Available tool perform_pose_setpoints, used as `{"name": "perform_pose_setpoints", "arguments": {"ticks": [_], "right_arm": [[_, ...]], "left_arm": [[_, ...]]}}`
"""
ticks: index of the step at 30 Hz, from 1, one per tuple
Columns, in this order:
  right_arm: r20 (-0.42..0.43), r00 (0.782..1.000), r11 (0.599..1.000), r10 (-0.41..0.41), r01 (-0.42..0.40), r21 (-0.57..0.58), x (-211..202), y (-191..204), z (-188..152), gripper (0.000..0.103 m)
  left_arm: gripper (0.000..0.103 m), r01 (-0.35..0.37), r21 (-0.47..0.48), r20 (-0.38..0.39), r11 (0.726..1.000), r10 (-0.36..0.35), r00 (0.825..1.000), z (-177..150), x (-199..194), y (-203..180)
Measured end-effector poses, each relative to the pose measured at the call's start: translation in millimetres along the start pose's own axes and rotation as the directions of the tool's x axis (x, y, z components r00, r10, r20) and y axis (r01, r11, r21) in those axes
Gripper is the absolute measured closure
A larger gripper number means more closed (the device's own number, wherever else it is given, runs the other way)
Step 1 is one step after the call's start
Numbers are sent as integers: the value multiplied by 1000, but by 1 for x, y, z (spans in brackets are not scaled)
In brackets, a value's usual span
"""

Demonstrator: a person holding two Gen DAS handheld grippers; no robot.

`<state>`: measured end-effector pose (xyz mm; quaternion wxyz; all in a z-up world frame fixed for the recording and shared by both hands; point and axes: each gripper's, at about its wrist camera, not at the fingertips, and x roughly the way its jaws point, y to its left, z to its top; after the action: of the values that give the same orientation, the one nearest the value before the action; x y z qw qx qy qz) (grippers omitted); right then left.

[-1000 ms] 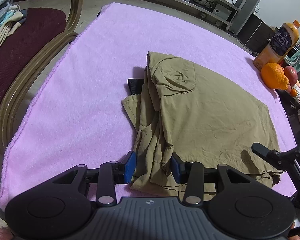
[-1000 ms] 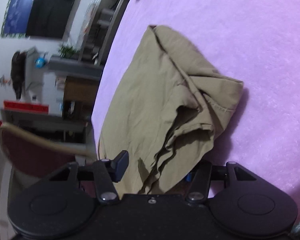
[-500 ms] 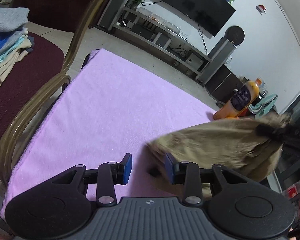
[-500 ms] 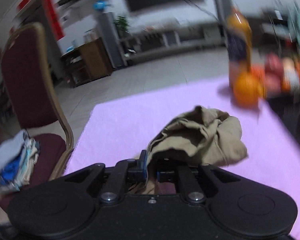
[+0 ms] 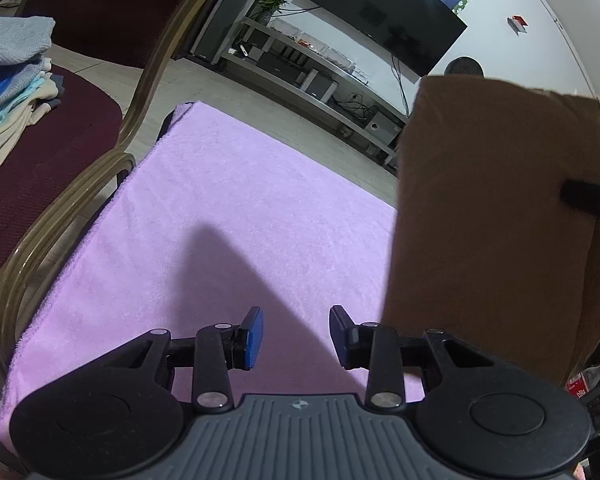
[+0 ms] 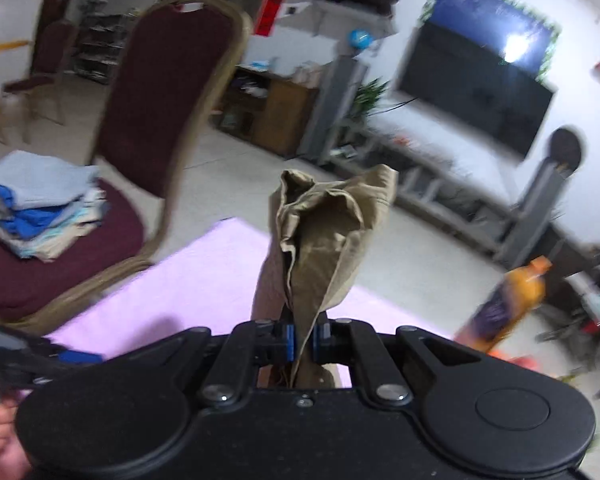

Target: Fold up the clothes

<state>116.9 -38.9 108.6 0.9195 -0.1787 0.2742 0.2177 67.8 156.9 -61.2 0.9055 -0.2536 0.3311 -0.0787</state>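
Khaki and thin, the garment (image 6: 324,248) hung in the air above the pink towel (image 5: 228,216), clear of it, its whole length dangling from one bunched edge. The right gripper (image 6: 304,343) was pressed together on that bunch, blue pads squeezing the cloth between them. The left gripper (image 5: 296,336) stood over the near part of the towel with its jaws parted and nothing between them; they had just been narrowing.

The cloth looked light and quite limp: it sagged into a flat drape in the left wrist view and crumpled into soft ridges above the right pads. It would probably not keep any shape by itself, and a thin pinch could slip. A stitched hem or waistband would likely give the firmest hold; in my judgement the free gripper should take a second corner on the same edge, so the piece could be stretched flat onto the towel. A stack of clothes (image 5: 8,92) lay on the chair (image 5: 72,184) just beside the towel's left edge.
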Motion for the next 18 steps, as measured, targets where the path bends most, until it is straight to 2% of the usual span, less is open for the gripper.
{"name": "perform_pose_setpoints", "arguments": {"ticks": [2, 5, 7, 10, 13, 16, 17, 18], "right_arm": [[-27, 994, 994, 103, -102, 47, 13, -6, -9, 95], [-83, 983, 986, 165, -165, 5, 48, -8, -27, 95], [-128, 983, 988, 134, -142, -58, 76, -8, -39, 95], [-168, 985, 981, 42, -73, -180, 114, -7, -54, 93], [-195, 981, 965, 10, -60, -256, 143, -16, -64, 92], [-200, 980, 947, -17, -48, -318, 168, -23, -76, 91], [-219, 975, 953, -28, -39, -299, 177, -28, -81, 91], [-241, 970, 961, -39, -30, -275, 187, -33, -86, 86]], "left_arm": [[69, -16, 0, -8, 1000, 16, 1000, 0, 4, 1], [69, -42, 12, -39, 999, 43, 998, -2, 15, 0], [69, -62, 32, -59, 998, 64, 996, -4, 23, -3], [69, -76, 70, -92, 995, 82, 992, -9, 36, -11], [69, -78, 110, -132, 991, 92, 987, -15, 50, -20], [69, -69, 167, -175, 984, 98, 980, -23, 67, -33], [69, -64, 192, -186, 979, 100, 977, -27, 72, -38], [69, -58, 218, -197, 974, 102, 975, -30, 77, -43]]}}
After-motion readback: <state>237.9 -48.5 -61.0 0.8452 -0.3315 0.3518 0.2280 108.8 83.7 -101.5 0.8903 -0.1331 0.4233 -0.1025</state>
